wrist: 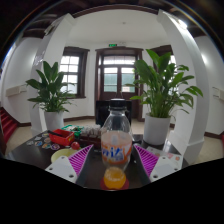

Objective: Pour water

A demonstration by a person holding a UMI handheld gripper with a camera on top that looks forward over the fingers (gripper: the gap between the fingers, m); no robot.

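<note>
One bottle: a clear plastic bottle (pixel 116 136) with a dark cap and a coloured label stands upright on the dark table (pixel 35 155), between the two fingers of the gripper (pixel 112 160)
Fingers: they are apart, one pink pad (pixel 80 156) at each side of the bottle; a small gap seems to remain at both sides, so I judge the bottle rests on the table and is not yet clamped
Below the bottle: a round orange thing (pixel 115 178) lies just in front of its base; I cannot tell what it is
Left side of table: several small colourful objects (pixel 58 137), too small to name
Behind: two potted plants (pixel 160 95) and a door with windows
Step in hand: probably closing on the bottle before lifting it to pour
How to do it well: close the pads on the middle of the label, evenly from both sides, so the bottle does not tip; press gently, because thin plastic can bend; keep it upright while lifting
Unclear: no receiving cup is recognisable, and the cap seems on
</note>
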